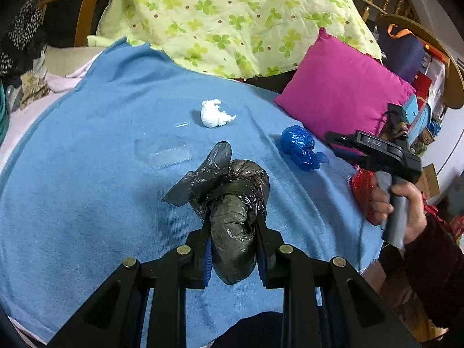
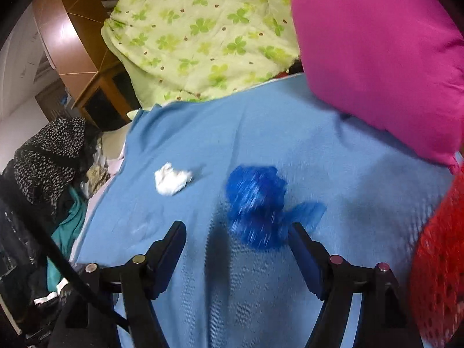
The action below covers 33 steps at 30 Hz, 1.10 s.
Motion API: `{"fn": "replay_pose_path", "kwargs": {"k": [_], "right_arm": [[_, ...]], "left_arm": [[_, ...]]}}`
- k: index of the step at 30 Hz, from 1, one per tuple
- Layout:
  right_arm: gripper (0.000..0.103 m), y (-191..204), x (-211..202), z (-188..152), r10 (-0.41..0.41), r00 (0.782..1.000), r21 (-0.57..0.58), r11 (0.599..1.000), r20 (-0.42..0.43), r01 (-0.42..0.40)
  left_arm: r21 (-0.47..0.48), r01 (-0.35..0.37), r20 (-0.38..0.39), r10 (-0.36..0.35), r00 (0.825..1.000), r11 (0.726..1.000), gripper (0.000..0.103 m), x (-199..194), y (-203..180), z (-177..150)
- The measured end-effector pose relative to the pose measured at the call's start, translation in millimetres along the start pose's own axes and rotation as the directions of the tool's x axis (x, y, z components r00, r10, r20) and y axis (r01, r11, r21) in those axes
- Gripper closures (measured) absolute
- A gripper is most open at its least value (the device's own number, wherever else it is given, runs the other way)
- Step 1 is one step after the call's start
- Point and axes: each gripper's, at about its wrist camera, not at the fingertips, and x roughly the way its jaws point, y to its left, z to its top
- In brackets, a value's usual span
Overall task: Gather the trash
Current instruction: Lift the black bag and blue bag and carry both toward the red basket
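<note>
My left gripper [image 1: 233, 227] is shut on a rolled black plastic bag [image 1: 232, 197], whose loose end sticks out past the fingertips above the blue blanket [image 1: 87, 174]. A crumpled blue plastic wad [image 1: 300, 146] [image 2: 255, 203] lies on the blanket. My right gripper [image 2: 236, 227] is open just in front of the wad, which sits at the fingertips without being pressed. Farther back lies a white tissue wad [image 1: 214, 113] [image 2: 172, 178]. A flat clear plastic piece [image 1: 165, 152] rests left of the black bag.
A pink pillow [image 1: 342, 92] [image 2: 377, 52] leans at the right and a green clover quilt [image 1: 232, 14] is heaped at the back. A red mesh bag [image 1: 362, 185] [image 2: 438, 261] sits at the right edge beside the person's hand [image 1: 406, 203]. Clothes are piled at the left.
</note>
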Motion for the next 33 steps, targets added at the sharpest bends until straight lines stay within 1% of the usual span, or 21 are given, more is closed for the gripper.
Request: {"fn": "replay_pose_path", "kwargs": {"k": [3,5,6,7,8,9,11,15,17,20,22,25,29,33], "right_arm": [[0.027,-2.5,25.1,11.6,-0.009,1.0,-0.003,1.0,-0.015,0.009],[0.028,-2.5,47.6,17.9,-0.032,0.999,-0.014,0.999,-0.036,0.032],[0.031,-2.7,57.8,18.6,-0.037,0.998,-0.016,0.999,-0.052,0.037],[0.049,-3.3,66.7,18.4,-0.053,0.996,-0.016,0.999,-0.068,0.052],[0.056,-5.0,76.0,17.7,-0.071,0.993,-0.015,0.997,-0.091,0.07],[0.056,-6.7,77.9,16.3,-0.065,0.993,0.001,0.998,-0.095,0.066],[0.058,-8.7,67.7,13.9,-0.052,0.996,0.029,0.998,-0.066,0.054],[0.058,-1.0,28.5,8.8,0.0,1.0,0.039,0.999,-0.019,0.001],[0.058,4.1,-3.3,7.1,0.043,0.999,0.042,0.998,0.012,-0.044],[0.058,14.0,-44.0,5.4,0.078,0.995,0.014,0.997,0.061,-0.079],[0.058,22.3,-75.6,4.3,0.102,0.99,-0.014,0.995,0.099,-0.101],[0.058,27.6,-125.3,-1.0,0.116,0.979,-0.051,0.993,0.166,-0.109],[0.058,26.9,-180.2,-7.4,0.127,0.961,-0.072,0.991,0.244,-0.113],[0.058,14.1,-230.4,-17.8,0.119,0.944,-0.066,0.992,0.309,-0.103]], "left_arm": [[0.007,0.005,-0.007,-0.005,1.0,1.0,0.077,6.5,-2.6,2.1],[0.012,0.017,-0.008,-0.017,1.0,1.0,0.077,10.6,-5.1,5.7],[0.015,0.021,-0.008,-0.021,1.0,1.0,0.077,12.1,-7.4,8.0],[0.018,0.025,-0.008,-0.025,1.0,1.0,0.077,13.0,-9.9,9.7],[0.02,0.031,-0.009,-0.03,1.0,0.999,0.077,13.6,-13.0,12.6],[0.023,0.032,-0.008,-0.032,0.999,0.999,0.077,13.5,-15.5,14.3],[0.04,0.037,-0.002,-0.037,0.999,0.999,0.077,10.7,-24.7,18.1],[0.072,0.045,0.018,-0.046,0.999,0.996,0.077,1.0,-47.7,23.7],[0.089,0.043,0.032,-0.046,0.998,0.995,0.077,-5.5,-61.4,26.6],[0.128,0.035,0.064,-0.043,0.997,0.991,0.076,-18.2,-85.3,32.0],[0.151,0.015,0.083,-0.028,0.996,0.988,0.076,-26.3,-100.7,36.2],[0.182,-0.008,0.107,-0.011,0.994,0.983,0.076,-35.3,-124.7,43.0],[0.234,-0.059,0.14,0.026,0.99,0.97,0.076,-47.2,-161.9,50.2],[0.289,-0.109,0.172,0.06,0.983,0.951,0.076,-54.1,-197.0,53.6]]}}
